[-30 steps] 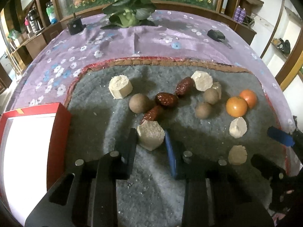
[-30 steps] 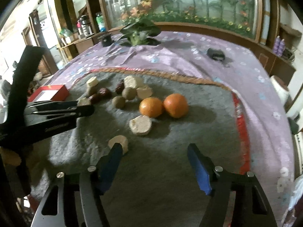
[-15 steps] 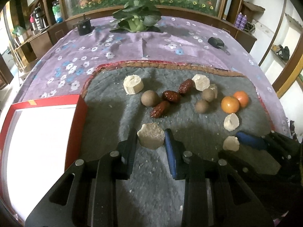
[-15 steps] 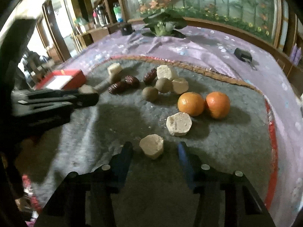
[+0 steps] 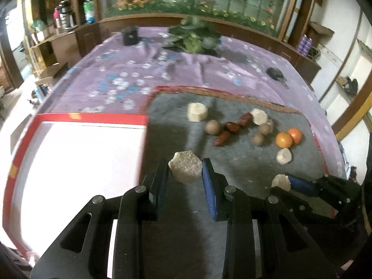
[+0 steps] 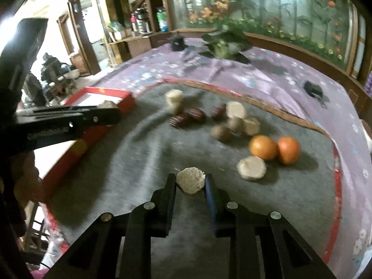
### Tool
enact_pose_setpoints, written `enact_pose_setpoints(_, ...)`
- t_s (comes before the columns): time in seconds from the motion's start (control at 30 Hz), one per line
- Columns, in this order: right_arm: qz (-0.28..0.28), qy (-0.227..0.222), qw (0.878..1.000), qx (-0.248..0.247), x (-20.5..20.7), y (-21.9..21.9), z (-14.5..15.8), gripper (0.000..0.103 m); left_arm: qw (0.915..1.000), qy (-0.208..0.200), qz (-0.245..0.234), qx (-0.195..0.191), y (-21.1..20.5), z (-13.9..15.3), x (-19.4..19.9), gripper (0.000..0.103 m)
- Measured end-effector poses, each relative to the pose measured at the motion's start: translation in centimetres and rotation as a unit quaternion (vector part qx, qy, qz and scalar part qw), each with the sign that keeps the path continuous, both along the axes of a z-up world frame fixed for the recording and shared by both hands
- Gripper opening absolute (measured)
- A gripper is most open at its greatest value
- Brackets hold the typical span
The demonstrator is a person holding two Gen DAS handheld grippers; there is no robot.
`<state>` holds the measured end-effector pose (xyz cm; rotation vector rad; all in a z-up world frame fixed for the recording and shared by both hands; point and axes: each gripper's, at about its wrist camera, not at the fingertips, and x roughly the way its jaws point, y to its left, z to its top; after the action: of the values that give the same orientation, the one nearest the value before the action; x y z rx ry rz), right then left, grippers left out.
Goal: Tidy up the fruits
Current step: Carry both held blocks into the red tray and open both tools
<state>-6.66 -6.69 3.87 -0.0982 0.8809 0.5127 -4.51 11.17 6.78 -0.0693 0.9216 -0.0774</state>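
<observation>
My left gripper (image 5: 185, 171) is shut on a pale cut fruit chunk (image 5: 185, 167), held above the grey mat beside the red box's right edge (image 5: 145, 139). My right gripper (image 6: 190, 184) is shut on another pale chunk (image 6: 190, 179) low over the mat. On the mat lie two oranges (image 6: 264, 147), red dates (image 6: 188, 117), brown round fruits (image 6: 220, 133) and more pale chunks (image 6: 251, 167). The left gripper shows in the right wrist view (image 6: 109, 108) and the right gripper in the left wrist view (image 5: 282, 182).
The red box with a white inside (image 5: 76, 160) sits left of the grey mat (image 5: 244, 162). A purple flowered cloth (image 5: 130, 76) covers the table. A leafy plant (image 5: 195, 37), a black box (image 5: 130, 36) and a small black object (image 5: 275, 72) sit at the back.
My left gripper lifted its chunk and moved left toward the red box. My right gripper moved in on a pale chunk and shut on it.
</observation>
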Motion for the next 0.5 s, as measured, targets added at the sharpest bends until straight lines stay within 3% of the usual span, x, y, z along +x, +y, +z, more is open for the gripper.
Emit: enact_pose_setpoints(0.5, 0.109, -0.013, 0.993, 0.052, 2.0, 12.1, 3.1, 0.024, 0.9948, 0.01, 0.1, 0.016, 9.9, -0.3, -0.7, 0.028)
